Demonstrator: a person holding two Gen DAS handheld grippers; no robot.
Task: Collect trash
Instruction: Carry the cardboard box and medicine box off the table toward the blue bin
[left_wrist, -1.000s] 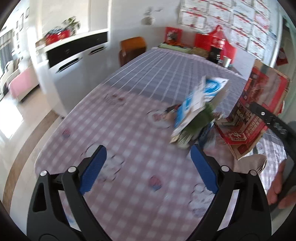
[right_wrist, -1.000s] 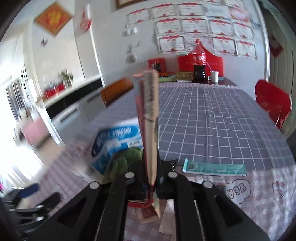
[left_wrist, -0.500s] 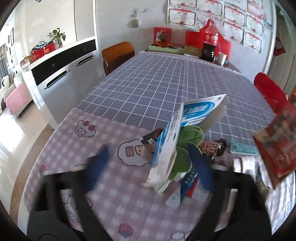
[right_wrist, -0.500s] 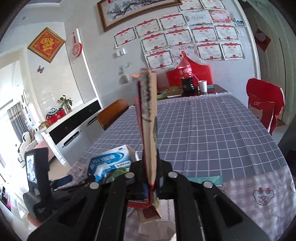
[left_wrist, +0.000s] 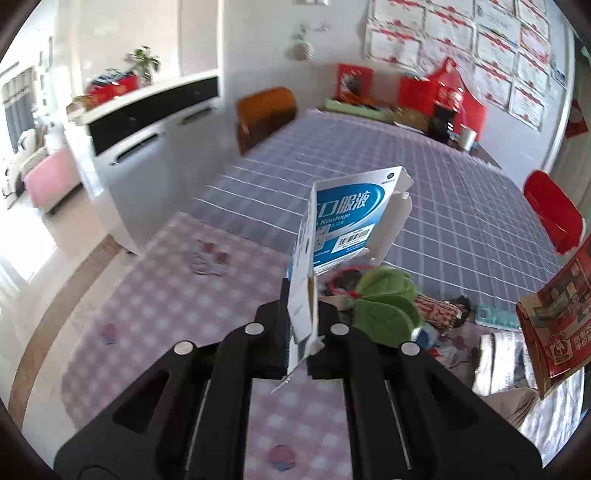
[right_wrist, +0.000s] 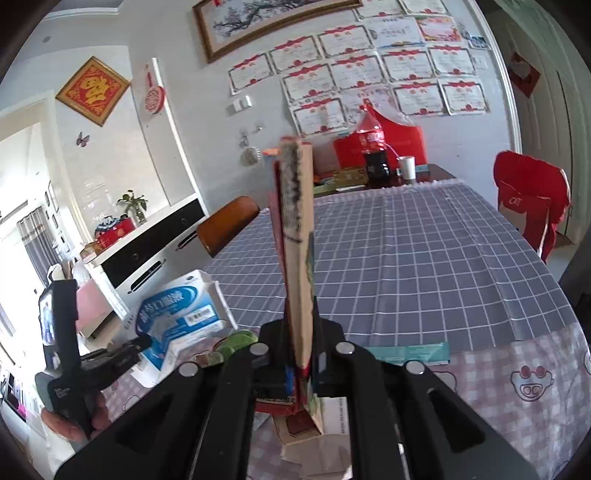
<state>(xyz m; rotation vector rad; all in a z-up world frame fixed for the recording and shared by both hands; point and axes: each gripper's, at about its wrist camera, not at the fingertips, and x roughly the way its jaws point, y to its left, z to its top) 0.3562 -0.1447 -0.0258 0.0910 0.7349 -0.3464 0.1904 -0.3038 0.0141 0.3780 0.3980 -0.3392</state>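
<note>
My left gripper (left_wrist: 301, 332) is shut on the side flap of an opened blue-and-white medicine carton (left_wrist: 343, 225), which stands up from the jaws above the table. The same carton (right_wrist: 177, 314) shows at the left of the right wrist view, with the left gripper (right_wrist: 136, 347) and a hand under it. My right gripper (right_wrist: 301, 354) is shut on a flattened red-and-tan cardboard box (right_wrist: 295, 236) held edge-on and upright; this red box (left_wrist: 554, 317) appears at the right edge of the left view. A pile of litter lies on the table: green leaf-shaped pieces (left_wrist: 388, 299), a red striped wrapper (left_wrist: 439, 308), a teal packet (right_wrist: 410, 352).
The long table carries a grey grid cloth (right_wrist: 424, 251) and a pink checked cloth (left_wrist: 166, 302) at the near end. A cola bottle (right_wrist: 375, 151) and white cup (right_wrist: 406, 168) stand at the far end. A brown chair (left_wrist: 266, 114), a red-covered chair (right_wrist: 528, 199) and a white cabinet (left_wrist: 140, 140) flank it.
The left gripper's jaws came together from wide open and clamped the blue-and-white carton's flap, with the carton now lifted closer to the camera. The right gripper kept its hold on the red box.
</note>
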